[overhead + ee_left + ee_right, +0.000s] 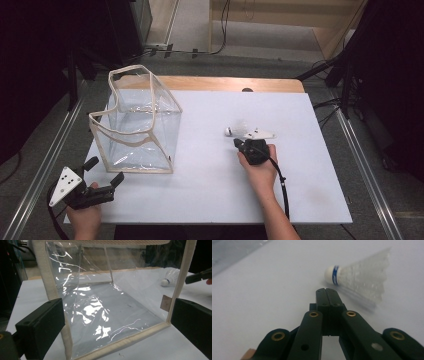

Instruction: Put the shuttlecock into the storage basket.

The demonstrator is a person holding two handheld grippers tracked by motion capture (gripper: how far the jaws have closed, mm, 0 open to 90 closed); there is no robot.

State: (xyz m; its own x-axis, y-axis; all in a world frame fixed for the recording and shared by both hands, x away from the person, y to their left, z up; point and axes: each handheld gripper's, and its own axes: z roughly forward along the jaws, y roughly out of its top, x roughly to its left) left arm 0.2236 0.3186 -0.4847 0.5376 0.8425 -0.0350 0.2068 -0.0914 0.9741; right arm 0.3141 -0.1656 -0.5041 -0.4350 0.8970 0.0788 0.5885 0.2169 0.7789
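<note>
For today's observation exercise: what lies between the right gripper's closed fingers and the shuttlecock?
Nothing: the right gripper view shows bare white table between the right gripper and the shuttlecock.

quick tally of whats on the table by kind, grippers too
clear bag: 1
shuttlecock: 1
grippers: 2, the left gripper with its jaws open, the right gripper with its jaws shut on nothing
total: 4
</note>
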